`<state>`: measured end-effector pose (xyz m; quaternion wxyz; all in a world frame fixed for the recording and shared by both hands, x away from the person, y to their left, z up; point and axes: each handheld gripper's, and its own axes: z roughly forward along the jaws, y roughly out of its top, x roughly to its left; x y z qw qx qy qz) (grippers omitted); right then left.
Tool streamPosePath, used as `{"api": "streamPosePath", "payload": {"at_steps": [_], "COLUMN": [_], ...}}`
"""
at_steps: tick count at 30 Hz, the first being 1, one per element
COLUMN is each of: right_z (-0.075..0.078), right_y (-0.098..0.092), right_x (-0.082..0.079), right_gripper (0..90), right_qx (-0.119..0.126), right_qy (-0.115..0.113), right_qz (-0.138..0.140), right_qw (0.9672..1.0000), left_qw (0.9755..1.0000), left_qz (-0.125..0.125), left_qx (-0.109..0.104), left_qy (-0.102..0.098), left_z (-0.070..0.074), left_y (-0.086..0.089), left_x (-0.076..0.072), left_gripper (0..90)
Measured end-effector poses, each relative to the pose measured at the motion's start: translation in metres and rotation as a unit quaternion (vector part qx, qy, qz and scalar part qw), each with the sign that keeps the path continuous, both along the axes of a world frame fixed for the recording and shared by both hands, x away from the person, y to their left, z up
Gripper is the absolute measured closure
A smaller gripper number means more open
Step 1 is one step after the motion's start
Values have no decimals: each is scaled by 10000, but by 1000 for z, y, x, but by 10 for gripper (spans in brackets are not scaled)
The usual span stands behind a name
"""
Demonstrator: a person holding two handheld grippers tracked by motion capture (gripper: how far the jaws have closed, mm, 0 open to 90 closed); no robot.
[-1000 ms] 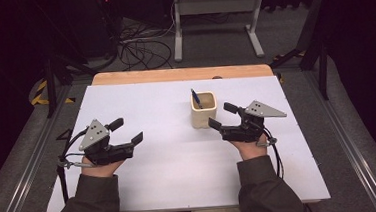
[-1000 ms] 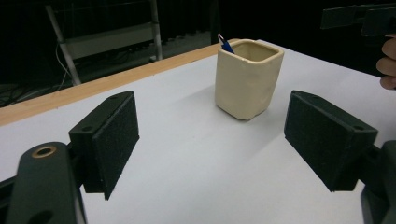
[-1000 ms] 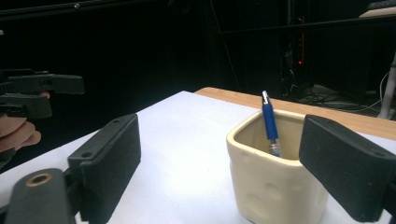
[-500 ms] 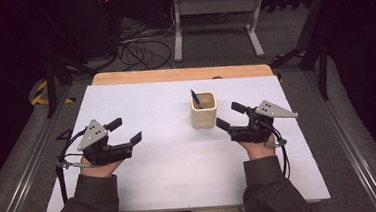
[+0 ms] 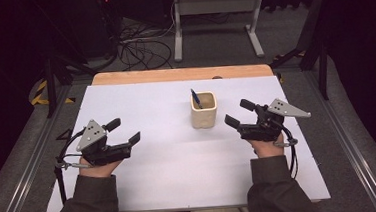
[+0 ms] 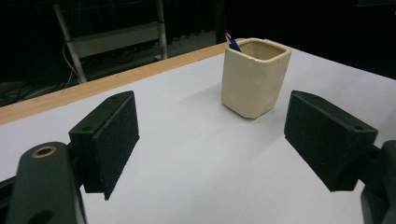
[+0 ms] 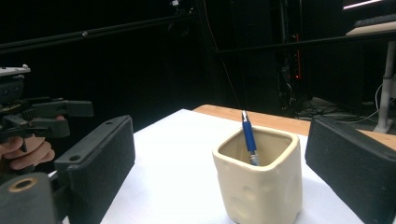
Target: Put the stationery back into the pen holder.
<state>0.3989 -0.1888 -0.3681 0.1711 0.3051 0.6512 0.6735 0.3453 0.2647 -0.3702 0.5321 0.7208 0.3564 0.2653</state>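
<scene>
Dark lab: white table (image 5: pixel 161 188), floor cables (image 5: pixel 136 44), metal stand (image 5: pixel 214 6).

The light falls from above onto the white table (image 5: pixel 181 176), which is evenly bright with no glare, while the room beyond its far edge sinks into near black. Shadows are soft and short: a faint one lies at the foot of the cream cup (image 6: pixel 254 74) in the left gripper view. The high view is a little soft and grainy, with the dark floor detail muddy. In both gripper views the near black pads (image 7: pixel 100 161) are slightly blurred, the cup is sharper, and a small red light glows in the dark background.
</scene>
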Motion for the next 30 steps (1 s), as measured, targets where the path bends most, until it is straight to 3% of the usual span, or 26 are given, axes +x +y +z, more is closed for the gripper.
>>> {"api": "streamPosePath", "payload": {"at_steps": [13, 30], "right_z": [3, 2], "right_y": [-8, -6], "right_x": [0, 1], "right_gripper": [53, 52], "right_qx": [47, -107], "right_qy": [21, 37], "right_qz": [65, -2], "right_qw": [10000, 9999], "left_qw": [10000, 10000], "left_qz": [41, 45], "left_qx": [-24, 7], "left_qy": [-15, 21], "left_z": [1, -2], "left_y": [3, 3], "left_x": [-1, 0], "left_gripper": [188, 188]}}
